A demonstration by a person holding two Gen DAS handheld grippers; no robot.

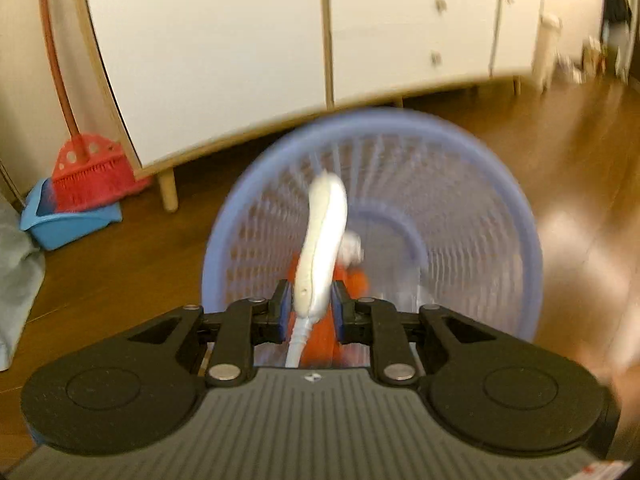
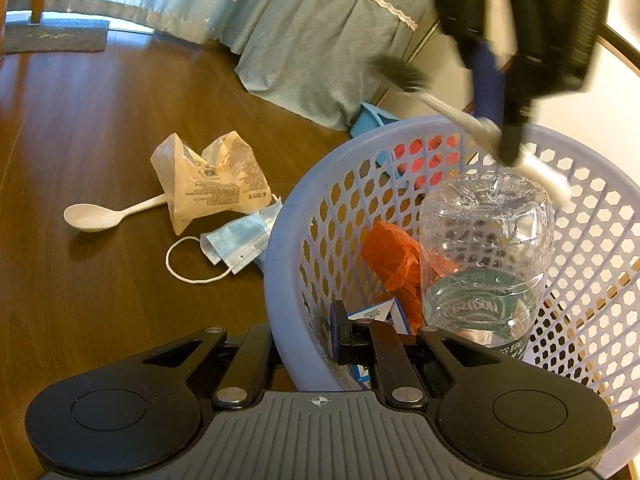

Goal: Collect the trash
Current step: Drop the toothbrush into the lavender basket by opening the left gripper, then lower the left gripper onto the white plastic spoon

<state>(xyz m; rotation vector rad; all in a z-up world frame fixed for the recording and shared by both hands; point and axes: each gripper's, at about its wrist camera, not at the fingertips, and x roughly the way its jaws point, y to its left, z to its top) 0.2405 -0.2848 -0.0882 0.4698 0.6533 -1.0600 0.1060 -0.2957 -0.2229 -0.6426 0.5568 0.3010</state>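
Observation:
A white toothbrush [image 1: 324,232] with dark bristles is clamped in my left gripper [image 1: 312,300], which is shut on its handle above the blue slatted basket [image 1: 520,208]. From the right wrist, that gripper [image 2: 498,120] and the toothbrush [image 2: 452,114] hang over the basket's far rim. My right gripper [image 2: 308,340] is shut on the basket's near rim [image 2: 276,240], one finger outside and one inside. In the basket lie a clear plastic bottle [image 2: 484,248], an orange plastic bag [image 2: 394,260] and a small blue-white box [image 2: 380,314]. On the floor lie a crumpled wrapper [image 2: 208,180], a white spoon [image 2: 104,214] and a face mask [image 2: 236,248].
A red broom [image 1: 88,176] stands in a blue dustpan [image 1: 68,224] beside a white cabinet [image 1: 240,60] on wooden legs. A blue bed skirt [image 2: 312,40] hangs behind the basket, and a dark mat [image 2: 56,34] lies at the far left. The floor is brown wood.

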